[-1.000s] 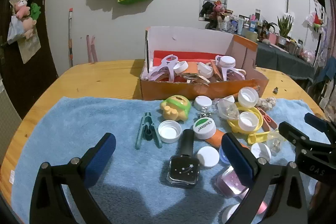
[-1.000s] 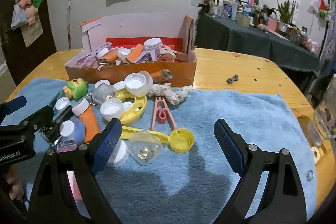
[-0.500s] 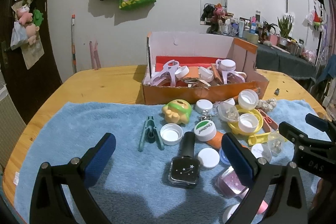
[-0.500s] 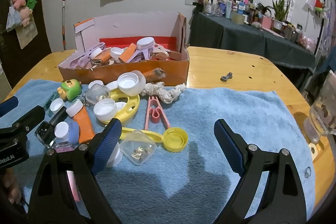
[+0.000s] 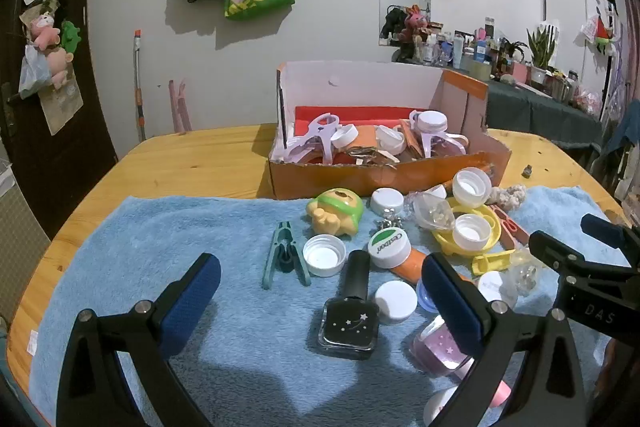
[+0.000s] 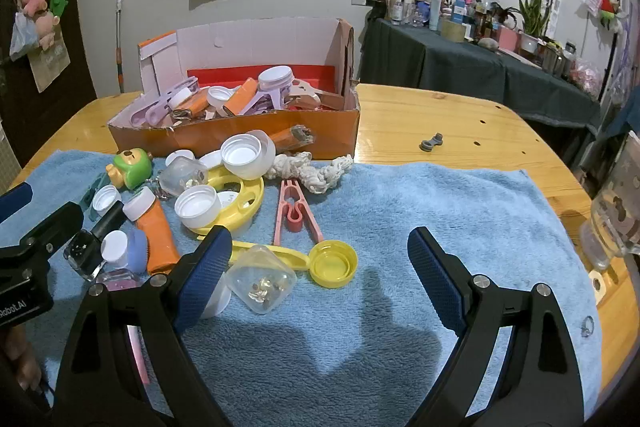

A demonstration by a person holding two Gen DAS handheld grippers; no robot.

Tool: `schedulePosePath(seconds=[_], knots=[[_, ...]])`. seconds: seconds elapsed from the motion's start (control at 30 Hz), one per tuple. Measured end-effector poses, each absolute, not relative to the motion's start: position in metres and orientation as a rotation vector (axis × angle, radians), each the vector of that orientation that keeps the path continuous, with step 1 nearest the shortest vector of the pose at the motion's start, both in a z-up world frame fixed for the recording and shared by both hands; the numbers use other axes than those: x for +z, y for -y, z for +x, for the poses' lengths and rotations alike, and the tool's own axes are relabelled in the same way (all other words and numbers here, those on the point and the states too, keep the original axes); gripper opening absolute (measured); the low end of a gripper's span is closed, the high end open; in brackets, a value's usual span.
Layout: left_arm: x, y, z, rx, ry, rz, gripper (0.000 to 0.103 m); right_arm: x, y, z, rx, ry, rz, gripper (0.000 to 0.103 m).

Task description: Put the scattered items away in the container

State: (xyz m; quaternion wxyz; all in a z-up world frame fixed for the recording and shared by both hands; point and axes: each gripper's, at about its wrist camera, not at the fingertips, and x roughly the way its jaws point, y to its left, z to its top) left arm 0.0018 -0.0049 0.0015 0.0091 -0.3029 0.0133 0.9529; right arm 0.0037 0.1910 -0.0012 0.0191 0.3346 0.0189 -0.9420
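The left gripper hangs wide open and empty, as does the right gripper. Just ahead of them, caps, a black nail-polish bottle and a yellow lid lie crowded on a blue towel. Beyond stands the orange cardboard box, partly filled. Closing on one piece could nudge touching neighbours or snag the towel's pile.

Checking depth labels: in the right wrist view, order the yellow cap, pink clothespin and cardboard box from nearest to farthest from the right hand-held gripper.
1. Yellow cap, on the towel just ahead of the right hand-held gripper.
2. Pink clothespin, mid-towel, beyond the cap.
3. Cardboard box, behind the towel on the table.
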Motion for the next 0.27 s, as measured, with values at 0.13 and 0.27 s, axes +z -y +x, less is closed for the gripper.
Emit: schedulePosePath(seconds=[0.13, 0.27], knots=[[0.0017, 0.0046, 0.0015, 2.976, -0.041, -0.942, 0.103, -0.002, -0.1911, 0.0035, -2.922, -0.065, 1.041, 0.09], [0.0015, 0.005, 0.0014, 2.975, -0.038, -0.947, 0.103, -0.0019, -0.191, 0.0035, -2.923, -0.065, 1.04, 0.09]])
